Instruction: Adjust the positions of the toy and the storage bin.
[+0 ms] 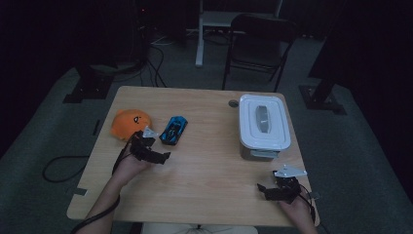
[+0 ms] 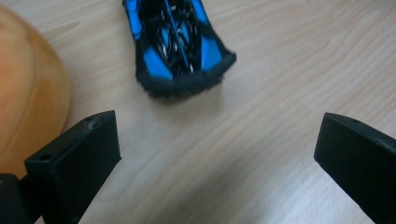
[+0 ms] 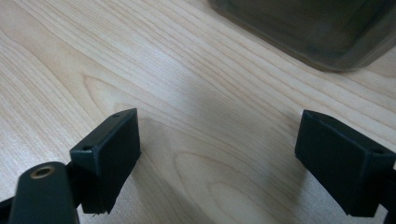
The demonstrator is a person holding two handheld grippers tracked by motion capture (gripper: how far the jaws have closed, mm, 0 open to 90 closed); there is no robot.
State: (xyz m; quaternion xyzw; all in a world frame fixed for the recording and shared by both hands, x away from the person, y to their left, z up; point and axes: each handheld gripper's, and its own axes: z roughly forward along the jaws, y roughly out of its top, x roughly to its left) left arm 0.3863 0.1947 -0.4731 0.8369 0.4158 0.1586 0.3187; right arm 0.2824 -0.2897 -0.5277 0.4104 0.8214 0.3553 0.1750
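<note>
L gripper (image 1: pixel 157 148) held in L hand (image 1: pixel 127 168), forearm coming in from bottom left, jaws spread wide, low over tabletop (image 1: pixel 204 161). R gripper (image 1: pixel 272 189) in R hand (image 1: pixel 297 207) near front right edge, jaws also wide apart, nothing between them, pointing left.

Left claw (image 1: pixel 155 146) nr toy car (image 1: pixel 174 129)

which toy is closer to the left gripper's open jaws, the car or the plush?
The blue-and-black toy car: it lies straight ahead of the left gripper. The round orange plush toy sits off beside one jaw.
</note>
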